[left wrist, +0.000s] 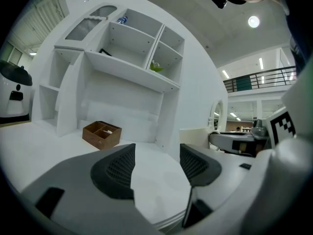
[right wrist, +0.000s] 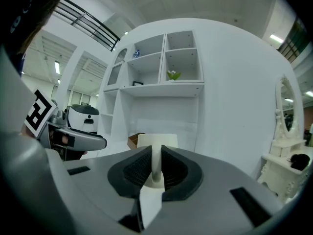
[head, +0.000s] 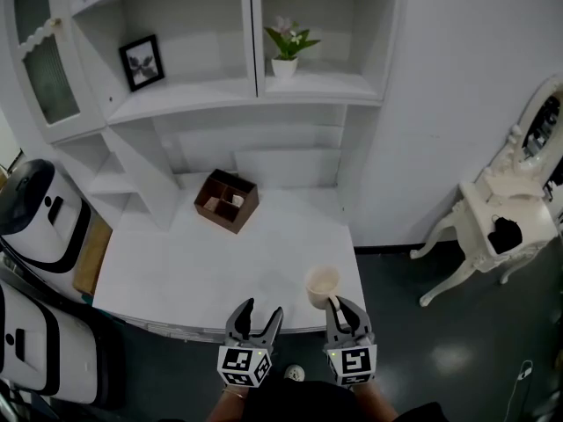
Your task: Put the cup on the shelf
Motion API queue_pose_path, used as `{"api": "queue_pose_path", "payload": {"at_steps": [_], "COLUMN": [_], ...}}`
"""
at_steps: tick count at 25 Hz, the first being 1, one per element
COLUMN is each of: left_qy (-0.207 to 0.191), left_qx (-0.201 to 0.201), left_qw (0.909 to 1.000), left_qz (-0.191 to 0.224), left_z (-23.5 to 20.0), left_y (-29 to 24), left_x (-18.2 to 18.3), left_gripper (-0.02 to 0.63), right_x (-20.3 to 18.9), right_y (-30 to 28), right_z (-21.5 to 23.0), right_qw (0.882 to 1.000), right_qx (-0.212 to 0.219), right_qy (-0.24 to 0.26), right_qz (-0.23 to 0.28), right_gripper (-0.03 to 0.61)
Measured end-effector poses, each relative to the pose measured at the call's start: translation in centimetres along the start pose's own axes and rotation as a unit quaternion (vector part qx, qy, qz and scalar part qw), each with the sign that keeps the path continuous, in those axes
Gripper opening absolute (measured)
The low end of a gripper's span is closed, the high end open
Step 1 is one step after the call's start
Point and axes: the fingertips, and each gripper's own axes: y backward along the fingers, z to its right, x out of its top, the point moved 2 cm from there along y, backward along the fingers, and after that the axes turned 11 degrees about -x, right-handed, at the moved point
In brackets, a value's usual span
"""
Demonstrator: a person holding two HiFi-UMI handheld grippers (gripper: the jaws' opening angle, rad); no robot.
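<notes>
A cream paper cup (head: 322,285) hangs over the front right corner of the white desk (head: 176,262). My right gripper (head: 337,306) is shut on the cup's rim; in the right gripper view the cup (right wrist: 157,142) wall is pinched between the two dark pads. My left gripper (head: 258,316) stands open beside it, at the desk's front edge, with nothing between its fingers (left wrist: 115,170). The white shelf unit (head: 229,95) rises behind the desk, with bare shelf boards and open compartments.
A brown wooden organiser box (head: 226,200) sits mid-desk towards the back. A framed picture (head: 142,61) and a small potted plant (head: 287,49) stand on the upper shelf. A white robot body (head: 40,218) is at the left, a white dressing table (head: 497,222) at the right.
</notes>
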Motion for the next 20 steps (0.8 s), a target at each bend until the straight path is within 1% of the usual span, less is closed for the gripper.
{"api": "queue_pose_path", "payload": {"at_steps": [8,15,20], "left_qy": [0.013,0.007,-0.014], "left_qx": [0.008,0.004,-0.003], "left_qw": [0.9999,0.9999,0.9996], "left_qz": [-0.005,-0.014,-0.022], "left_z": [-0.8,-2.6,-3.7], "left_y": [-0.8,-2.3,-3.6], "left_x": [-0.2,1.2,2.9], "left_gripper": [0.276,0.276,0.276], "right_x": [1.3,3.4,7.1], "right_y": [-0.5,-2.6,-4.0], "right_z": [1.9,2.8,3.8], "right_qw": [1.0,0.999,0.998], "right_qx": [-0.01,-0.026,-0.03], "right_qy": [0.006,-0.026,-0.05], "right_qz": [-0.006,-0.004,0.014], "right_gripper": [0.049,0.049,0.049]}}
